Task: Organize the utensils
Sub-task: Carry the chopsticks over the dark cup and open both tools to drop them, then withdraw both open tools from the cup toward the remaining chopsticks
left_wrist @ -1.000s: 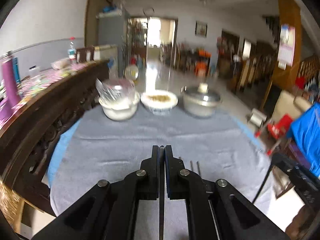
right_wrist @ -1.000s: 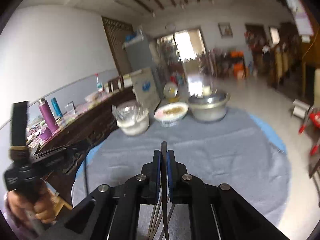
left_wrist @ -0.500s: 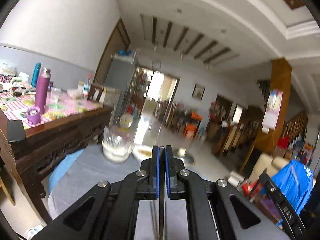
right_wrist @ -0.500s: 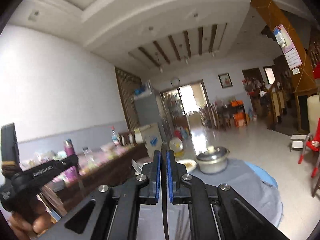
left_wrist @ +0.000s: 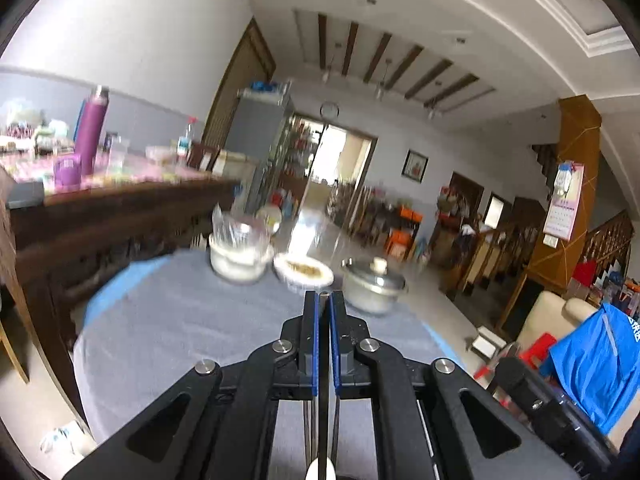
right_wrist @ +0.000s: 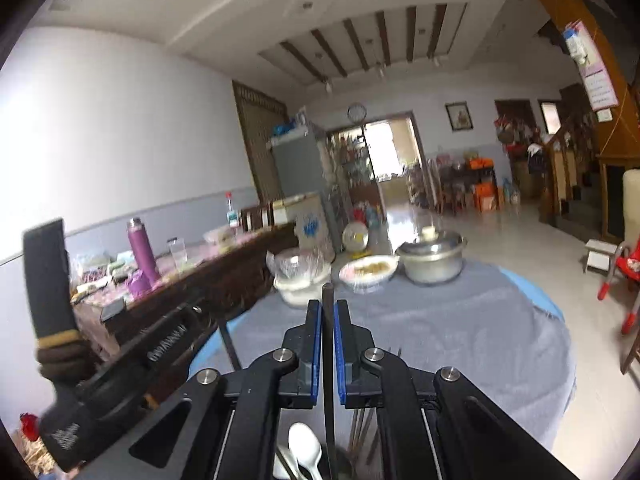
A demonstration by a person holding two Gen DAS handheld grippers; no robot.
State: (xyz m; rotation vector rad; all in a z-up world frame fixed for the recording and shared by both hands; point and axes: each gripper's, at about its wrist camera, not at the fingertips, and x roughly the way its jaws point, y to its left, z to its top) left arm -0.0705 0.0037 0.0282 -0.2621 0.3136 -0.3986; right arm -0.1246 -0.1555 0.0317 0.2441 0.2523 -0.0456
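Two grippers, and both have tipped back down from the ceiling-heavy view of half a second ago, so the counter fills the frames again. The left gripper has its fingers pinched on a thin dark utensil, the right gripper likewise on a dark stick. White spoon sits below the right fingers. Looks like both pieces are lifted, set-down comes next.

Count, round grey-clothed table: one white bowl under clear plastic wrap; one shallow white dish of food; one lidded steel pot.

One white plastic spoon.

Wooden sideboard: one purple flask.

Two black grippers: left, right.
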